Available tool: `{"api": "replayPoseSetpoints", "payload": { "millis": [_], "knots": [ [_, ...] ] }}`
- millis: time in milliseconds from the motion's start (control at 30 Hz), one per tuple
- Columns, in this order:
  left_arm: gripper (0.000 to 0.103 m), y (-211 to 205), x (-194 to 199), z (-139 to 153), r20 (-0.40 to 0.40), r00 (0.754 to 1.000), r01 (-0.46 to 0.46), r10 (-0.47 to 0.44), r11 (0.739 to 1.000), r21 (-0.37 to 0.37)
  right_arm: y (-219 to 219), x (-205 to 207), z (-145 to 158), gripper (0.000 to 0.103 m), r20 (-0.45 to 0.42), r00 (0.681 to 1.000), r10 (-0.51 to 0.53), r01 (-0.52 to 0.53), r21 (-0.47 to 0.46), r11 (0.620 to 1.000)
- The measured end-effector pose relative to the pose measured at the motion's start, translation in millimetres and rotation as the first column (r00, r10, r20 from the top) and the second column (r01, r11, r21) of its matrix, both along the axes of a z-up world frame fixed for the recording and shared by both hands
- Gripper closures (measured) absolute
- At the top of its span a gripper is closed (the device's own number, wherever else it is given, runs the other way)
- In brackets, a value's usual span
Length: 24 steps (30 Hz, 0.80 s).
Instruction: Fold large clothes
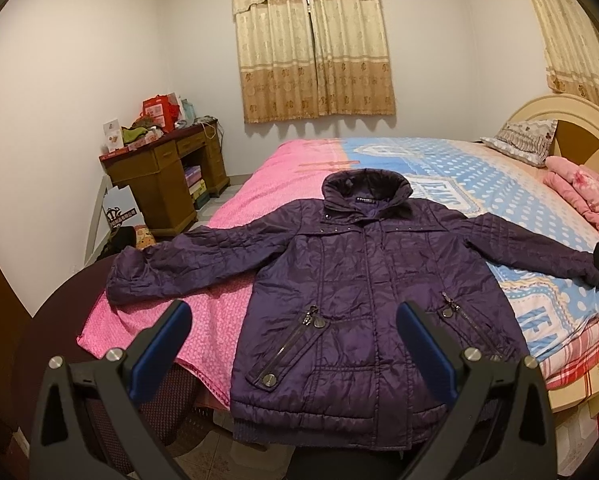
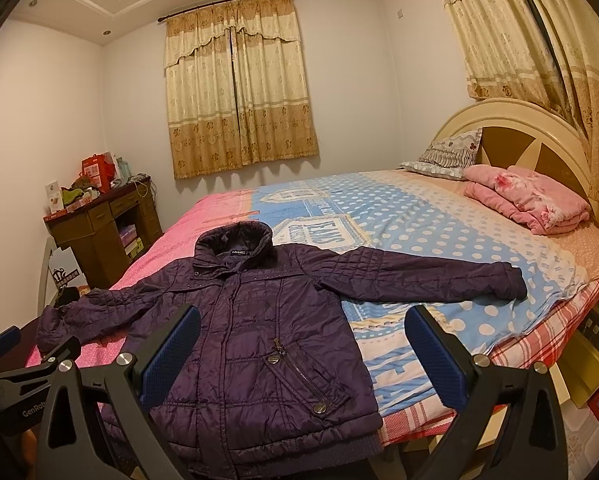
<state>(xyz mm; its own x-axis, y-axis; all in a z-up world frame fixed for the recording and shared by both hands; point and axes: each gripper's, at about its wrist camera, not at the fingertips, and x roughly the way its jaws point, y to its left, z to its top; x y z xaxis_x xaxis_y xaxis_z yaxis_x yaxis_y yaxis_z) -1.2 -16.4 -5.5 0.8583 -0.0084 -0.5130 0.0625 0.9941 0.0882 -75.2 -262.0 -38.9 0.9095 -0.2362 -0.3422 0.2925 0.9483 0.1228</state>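
Note:
A dark purple quilted jacket [image 1: 363, 280] lies flat and face up on the bed [image 1: 499, 184], collar away from me and both sleeves spread out sideways. Its hem hangs at the bed's near edge. My left gripper [image 1: 295, 320] stands open above the lower part of the jacket, nothing between its blue pads. In the right wrist view the same jacket [image 2: 255, 340] lies at the lower left, and my right gripper [image 2: 303, 328] is open over its right pocket side, empty. The left gripper's body [image 2: 15, 376] shows at that view's left edge.
A folded pink blanket [image 2: 531, 200] and a pillow [image 2: 447, 156] sit near the headboard [image 2: 539, 136]. A cluttered wooden desk [image 1: 167, 176] stands by the far left wall. A dark round chair or table [image 1: 51, 320] sits at the bed's left corner. Curtains [image 1: 311, 40] cover the windows.

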Motion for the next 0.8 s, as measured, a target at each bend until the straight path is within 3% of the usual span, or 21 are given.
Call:
{"api": "replayPoseSetpoints", "payload": {
  "millis": [800],
  "knots": [
    [0.0, -0.8, 0.3, -4.5, -0.017, 1.0, 0.001, 0.0, 1.0, 0.003, 3.9, -0.5, -3.1, 0.001, -0.004, 1.0, 0.005, -0.005, 0.0, 1.0]
  ]
}}
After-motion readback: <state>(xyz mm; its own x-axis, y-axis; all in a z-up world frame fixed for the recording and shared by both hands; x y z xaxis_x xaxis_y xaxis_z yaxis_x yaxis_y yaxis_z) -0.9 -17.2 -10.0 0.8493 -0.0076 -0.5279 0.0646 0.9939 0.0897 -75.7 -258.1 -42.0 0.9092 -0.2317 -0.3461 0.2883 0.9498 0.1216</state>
